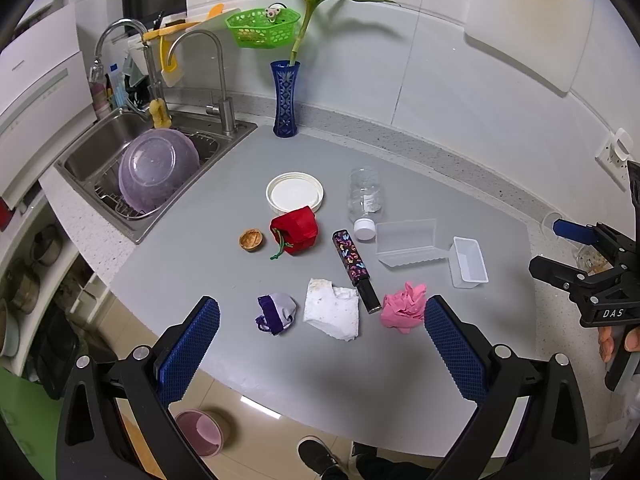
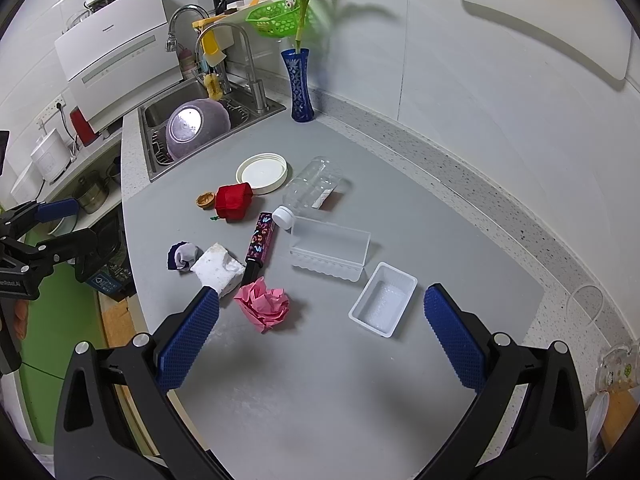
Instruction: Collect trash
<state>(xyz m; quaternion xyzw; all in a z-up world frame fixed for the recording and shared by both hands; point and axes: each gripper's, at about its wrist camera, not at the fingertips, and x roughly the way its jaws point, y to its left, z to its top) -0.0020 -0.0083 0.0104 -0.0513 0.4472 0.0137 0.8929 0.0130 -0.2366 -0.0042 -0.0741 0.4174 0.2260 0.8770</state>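
My left gripper (image 1: 322, 340) hangs above the near edge of the grey counter mat (image 1: 400, 380), its blue fingers spread wide and holding nothing; my right gripper (image 2: 322, 336) hovers over the mat further right, its fingers spread just as wide and also empty. The trash lies scattered on the mat in front of me. Nearest my left fingers sit a crumpled purple-and-grey cloth pouch (image 1: 276, 312), a torn white foam piece (image 1: 332, 312) and a crumpled pink paper (image 1: 404, 308), in a row from left to right. A dark patterned tube (image 1: 354, 270) lies between the foam and the pink paper, running away toward the far side. Beyond it a clear plastic bottle (image 1: 365, 200) with a white cap lies on its side, beside a clear lidded box (image 1: 408, 242) and, to the right, a small white tray (image 2: 382, 300). Further left are a red pouch (image 1: 296, 230), a walnut shell half (image 1: 251, 239) and a white round lid (image 1: 295, 192). A blue vase (image 1: 285, 98) with a green plant stands at the far wall, right of the sink (image 1: 236, 136).
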